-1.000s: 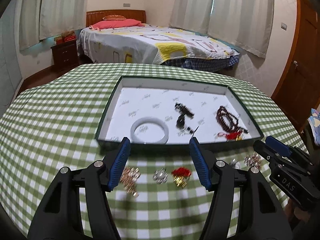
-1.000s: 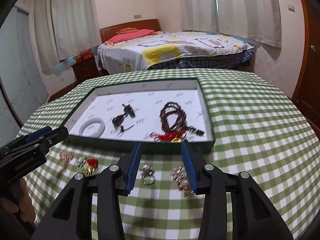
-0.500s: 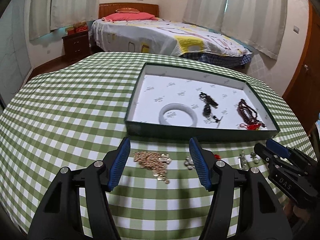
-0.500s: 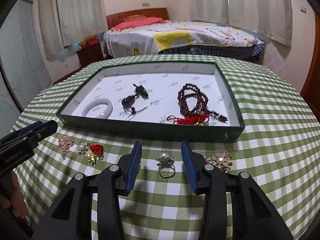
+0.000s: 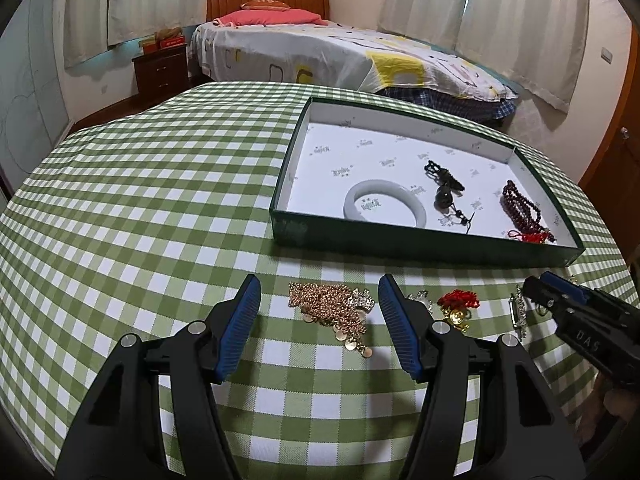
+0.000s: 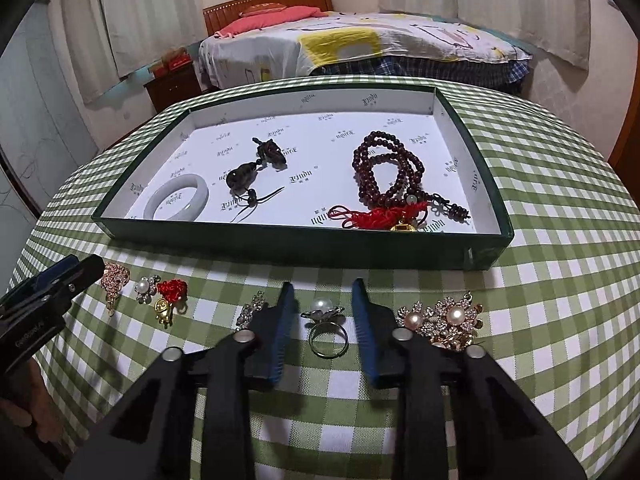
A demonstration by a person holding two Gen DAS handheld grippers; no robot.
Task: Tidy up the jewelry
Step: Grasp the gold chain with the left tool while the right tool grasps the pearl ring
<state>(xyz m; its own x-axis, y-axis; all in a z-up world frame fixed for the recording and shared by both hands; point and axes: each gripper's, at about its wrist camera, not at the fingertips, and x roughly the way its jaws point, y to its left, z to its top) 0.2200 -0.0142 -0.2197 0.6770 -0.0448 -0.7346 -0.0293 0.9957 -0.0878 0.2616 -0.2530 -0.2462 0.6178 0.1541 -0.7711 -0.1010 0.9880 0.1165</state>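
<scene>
A green tray (image 5: 420, 246) (image 6: 280, 246) with a white lining holds a white bangle (image 5: 384, 209) (image 6: 177, 202), a dark pendant (image 5: 445, 192) (image 6: 244, 176) and dark red beads (image 5: 522, 210) (image 6: 386, 172). On the checked cloth lie a gold chain (image 5: 334, 310) (image 6: 114, 280), a red and gold charm (image 5: 458, 306) (image 6: 170, 298), a pearl ring (image 6: 326, 326) and a pearl brooch (image 6: 444, 322). My left gripper (image 5: 320, 292) is open with the gold chain between its fingers. My right gripper (image 6: 322, 292) is open around the pearl ring.
A small pearl flower (image 6: 146, 288) and a crystal clip (image 6: 250, 312) (image 5: 518, 312) also lie in the row before the tray. A bed (image 5: 340, 56) and a dark nightstand (image 5: 162, 70) stand behind the round table.
Both grippers have dropped lower toward the cloth. The left one has shifted left from the charm to the gold chain. The right one has closed in on the pearl ring.
</scene>
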